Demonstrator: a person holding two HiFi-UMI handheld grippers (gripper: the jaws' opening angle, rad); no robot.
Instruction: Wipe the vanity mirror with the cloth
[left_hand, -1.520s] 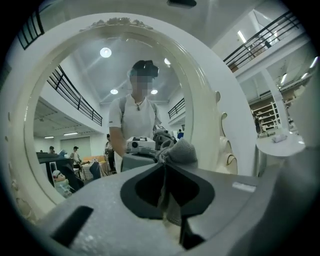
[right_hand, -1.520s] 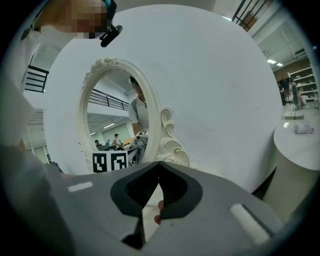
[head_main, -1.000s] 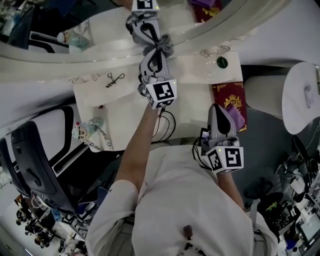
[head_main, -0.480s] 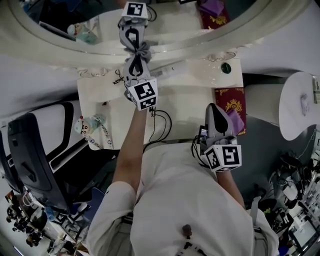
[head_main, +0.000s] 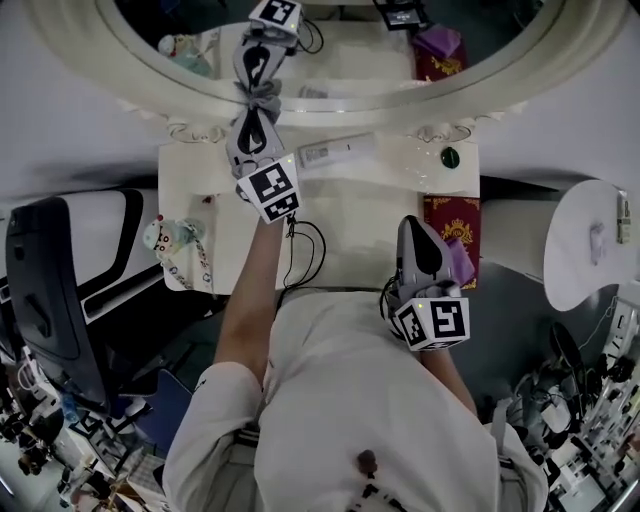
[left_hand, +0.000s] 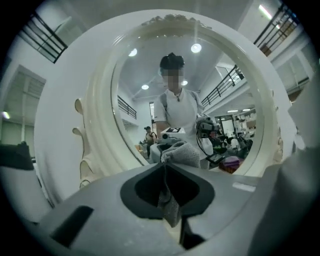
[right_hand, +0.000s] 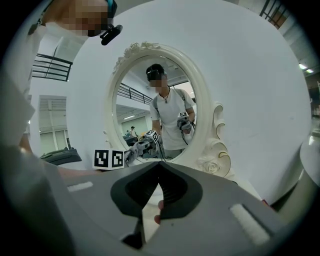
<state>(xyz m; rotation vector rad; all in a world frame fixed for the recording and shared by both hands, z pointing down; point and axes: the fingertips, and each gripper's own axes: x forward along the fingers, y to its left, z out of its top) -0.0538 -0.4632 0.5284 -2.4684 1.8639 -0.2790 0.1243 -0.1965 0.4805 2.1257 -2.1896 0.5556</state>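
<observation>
Low on the mirror (head_main: 350, 62), my left fingers (left_hand: 142, 187) clamped the cloth (left_hand: 181, 152) — seemingly mid-wipe, needing a sweep across; right fingers (right_hand: 172, 192) closed, empty.

Left arm (head_main: 250, 300) stretched well forward, forearm bare. Left gripper (head_main: 253, 108) at full reach, jaws closed on a fold of grey cloth (left_hand: 181, 153), which bunches past the tips. Right gripper (head_main: 417, 228) held back close to the torso, pointing forward, jaws together with nothing between them.
</observation>
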